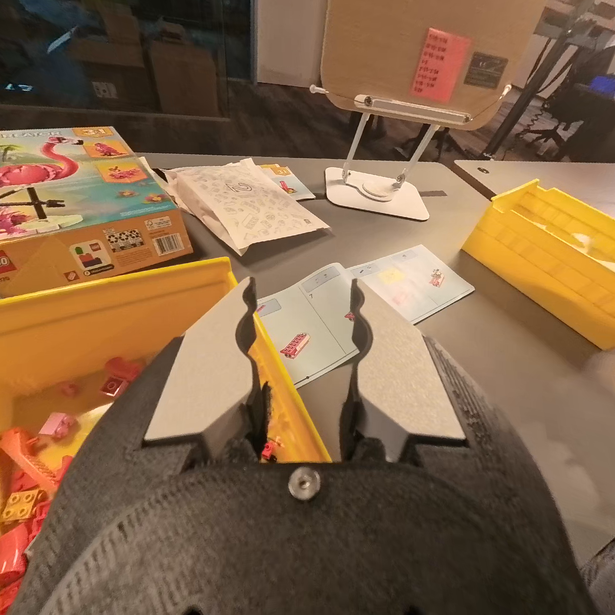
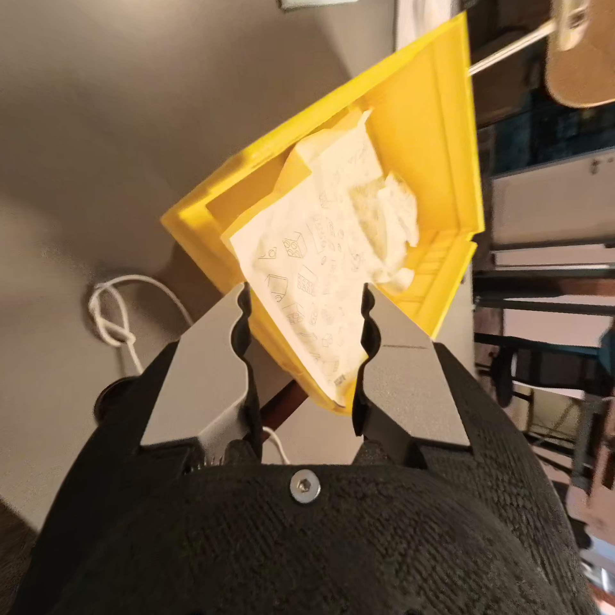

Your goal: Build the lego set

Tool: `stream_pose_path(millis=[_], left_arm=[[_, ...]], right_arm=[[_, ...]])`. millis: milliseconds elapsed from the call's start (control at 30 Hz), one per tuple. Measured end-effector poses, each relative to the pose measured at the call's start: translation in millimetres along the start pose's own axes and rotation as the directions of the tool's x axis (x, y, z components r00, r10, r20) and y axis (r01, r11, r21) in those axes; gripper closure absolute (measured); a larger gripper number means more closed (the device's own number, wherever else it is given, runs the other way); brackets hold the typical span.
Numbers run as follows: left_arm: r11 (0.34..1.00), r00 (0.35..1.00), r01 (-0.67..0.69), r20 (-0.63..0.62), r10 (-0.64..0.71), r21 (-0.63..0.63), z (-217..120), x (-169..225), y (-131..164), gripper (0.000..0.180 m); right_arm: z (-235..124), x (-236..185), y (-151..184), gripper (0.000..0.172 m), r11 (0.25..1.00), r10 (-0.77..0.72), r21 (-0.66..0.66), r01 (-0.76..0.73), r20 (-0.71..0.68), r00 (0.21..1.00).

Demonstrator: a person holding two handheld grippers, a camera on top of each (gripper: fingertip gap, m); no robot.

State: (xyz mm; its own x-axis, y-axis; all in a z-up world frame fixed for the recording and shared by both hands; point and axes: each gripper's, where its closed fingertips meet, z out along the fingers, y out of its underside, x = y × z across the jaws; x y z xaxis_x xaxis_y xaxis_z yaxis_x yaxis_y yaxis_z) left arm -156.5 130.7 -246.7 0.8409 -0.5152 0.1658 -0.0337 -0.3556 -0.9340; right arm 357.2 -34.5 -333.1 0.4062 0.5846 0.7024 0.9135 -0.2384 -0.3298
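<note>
Presently both the left gripper [image 1: 303, 293] and right gripper [image 2: 305, 293] are spread and empty, the right poised over a paper bag [image 2: 319, 276] in a yellow bin [image 2: 422, 139].

Bare table [image 1: 382, 233] between yellow bins [image 1: 100, 316] [image 1: 532, 266]; booklet [image 1: 332, 319] lies flat.

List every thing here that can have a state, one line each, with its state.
left gripper: open, holding nothing, above the booklet.
right gripper: open, holding nothing, over the paper bag in its bin.
instruction booklet: lying open, flat.
near yellow bin: holds loose bricks.
far yellow bin: holds a paper bag.
toy box: lying flat.
</note>
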Motion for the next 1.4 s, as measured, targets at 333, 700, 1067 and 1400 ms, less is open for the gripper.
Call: stream_pose_path(millis=[333,700,1067,1400], left_arm=[[0.998,0.998,0.053,-0.031,-0.053,0.029,-10,2,-6,0.124],[0.998,0.999,0.051,-0.009,-0.051,0.029,-19,-4,-7,0.124],[0.996,0.996,0.084,-0.003,-0.084,0.027,-19,-12,1,0.124],[0.996,0.997,0.083,-0.009,-0.082,0.025,-16,-12,0,0.124]], right_arm=[[16,27,-8,0.132,0.972,-0.231,-0.016,0.235,-0.267,0.936],[1,97,-22,0.172,0.984,0.15,0.143,-0.109,-0.324,0.934],[-122,199,-45,0.172,0.419,0.757,0.619,-0.664,0.166,0.632],[-197,217,-68,0.172,0.044,0.733,0.765,-0.643,0.412,0.541]])
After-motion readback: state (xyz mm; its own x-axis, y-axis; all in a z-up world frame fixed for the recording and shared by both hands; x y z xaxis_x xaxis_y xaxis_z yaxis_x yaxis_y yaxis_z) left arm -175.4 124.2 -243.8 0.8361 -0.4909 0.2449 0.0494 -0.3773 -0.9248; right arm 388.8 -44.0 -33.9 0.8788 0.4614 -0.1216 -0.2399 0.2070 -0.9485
